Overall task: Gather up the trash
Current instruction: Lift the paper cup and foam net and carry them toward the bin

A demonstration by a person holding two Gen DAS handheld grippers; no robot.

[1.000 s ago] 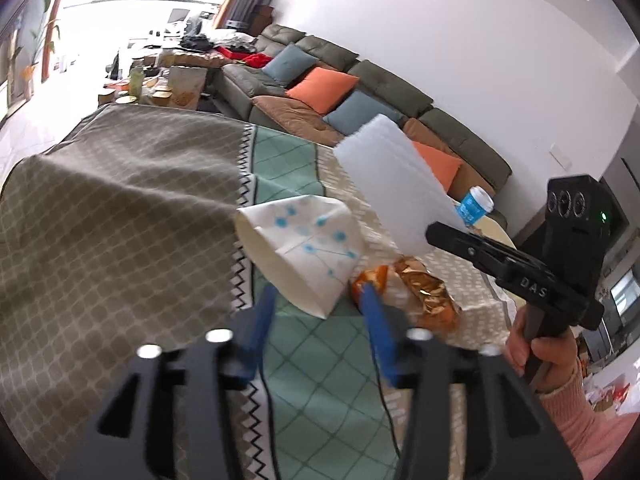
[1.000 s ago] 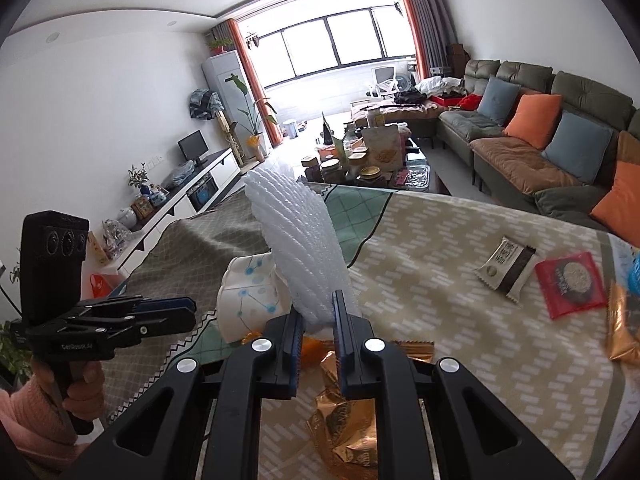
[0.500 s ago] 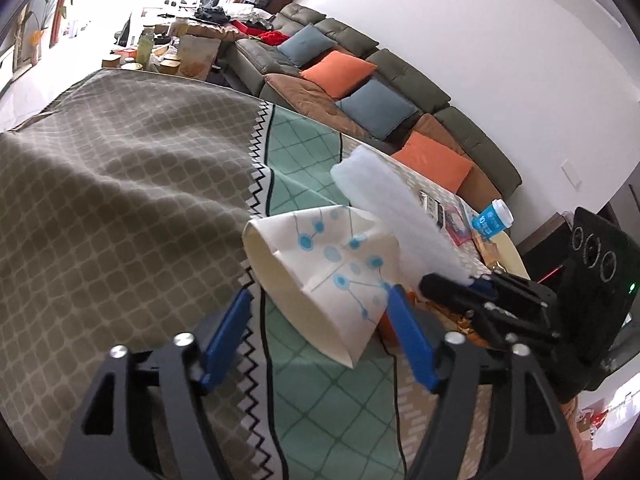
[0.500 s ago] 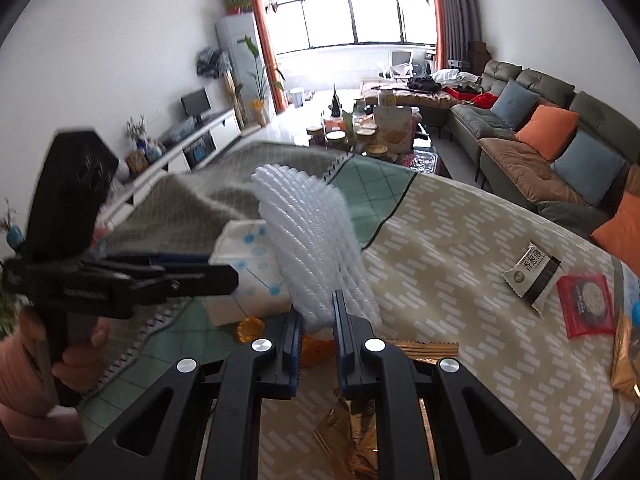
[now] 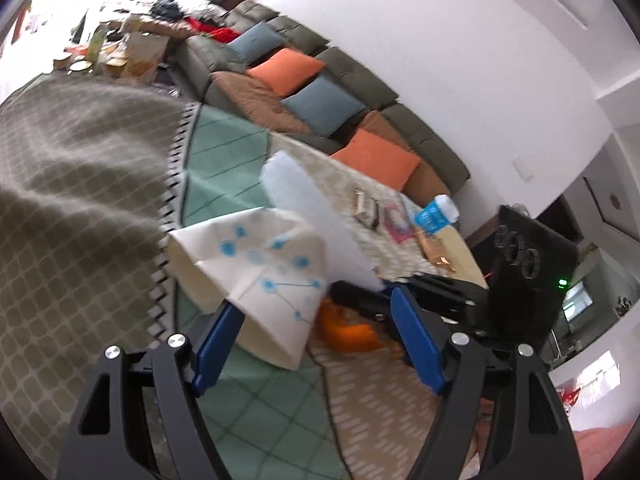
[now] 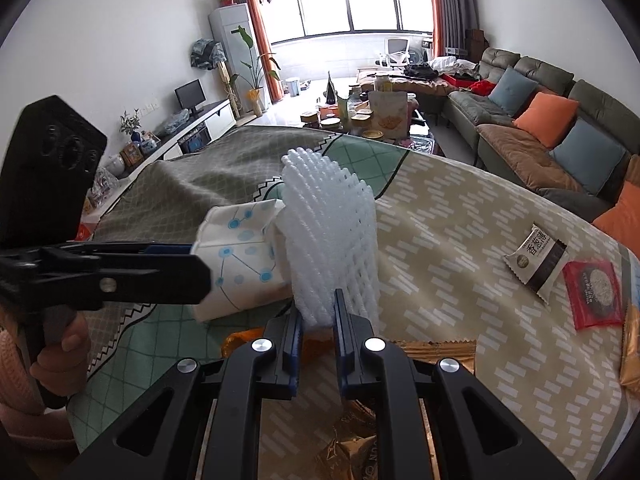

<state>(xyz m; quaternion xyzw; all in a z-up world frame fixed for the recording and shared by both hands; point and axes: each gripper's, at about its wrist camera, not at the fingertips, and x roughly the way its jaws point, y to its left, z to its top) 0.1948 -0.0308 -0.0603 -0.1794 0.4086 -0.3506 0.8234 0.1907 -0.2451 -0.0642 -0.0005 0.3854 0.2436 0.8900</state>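
A white paper bag with blue dots [image 5: 256, 264] lies on its side on the patterned tablecloth [image 6: 440, 240], its mouth facing my left gripper. That left gripper [image 5: 314, 302] stands open, its blue fingers either side of the bag's near end, the right one clear of it. In my right gripper [image 6: 318, 308], shut, stands a white foam net sleeve [image 6: 328, 232], pinched at its lower end. The sleeve's top leans against the bag [image 6: 240, 252]. An orange snack bag [image 5: 344, 328] lies under both grippers.
A gold wrapper [image 6: 436, 350] lies below the right gripper. A black-and-white packet [image 6: 538, 258] and a red packet [image 6: 594, 294] lie at the right of the table, a blue-labelled bottle [image 5: 434, 216] beyond. A sofa [image 6: 540, 120] stands behind. A hand in a pink sleeve [image 6: 60, 356] holds the left gripper.
My left gripper's jaws have widened and it has come forward, so the paper bag now sits between its fingers. The right gripper has dropped with the foam sleeve, closer to the bag.
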